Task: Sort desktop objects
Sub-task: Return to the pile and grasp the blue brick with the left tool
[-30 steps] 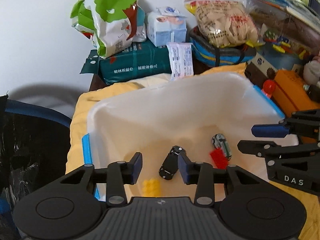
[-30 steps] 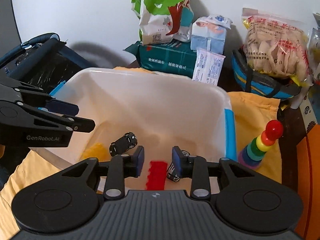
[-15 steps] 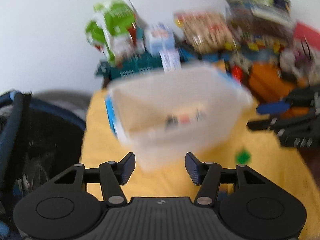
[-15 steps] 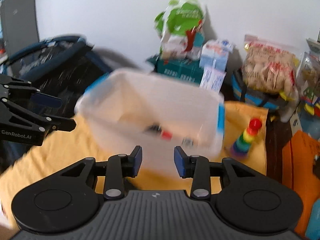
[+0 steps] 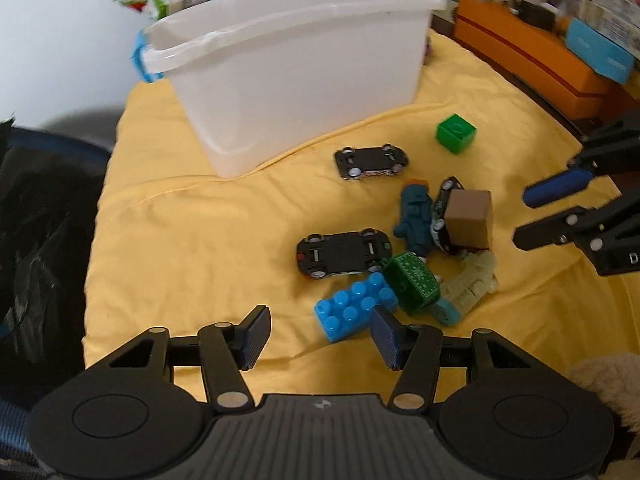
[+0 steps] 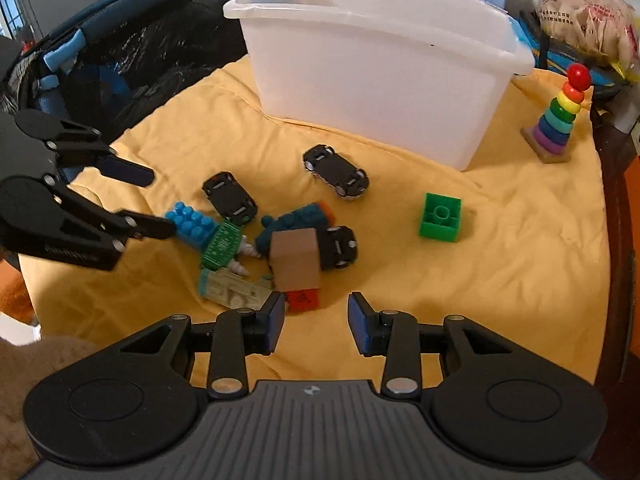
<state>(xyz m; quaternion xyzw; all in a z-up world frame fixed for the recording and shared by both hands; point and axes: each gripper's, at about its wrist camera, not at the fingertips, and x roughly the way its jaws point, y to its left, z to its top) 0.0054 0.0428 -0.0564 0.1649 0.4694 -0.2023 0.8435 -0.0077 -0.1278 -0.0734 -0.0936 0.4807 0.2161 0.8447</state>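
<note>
Yellow cloth (image 5: 192, 240): blue brick (image 5: 356, 306) beside left claw (image 5: 318, 338).

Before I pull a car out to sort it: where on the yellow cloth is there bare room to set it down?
Bare: the yellow cloth left of the toy pile, in front of the white bin; also between the green block and the ring stacker. Crowded: around the brown cube, where cars and blocks touch.
</note>
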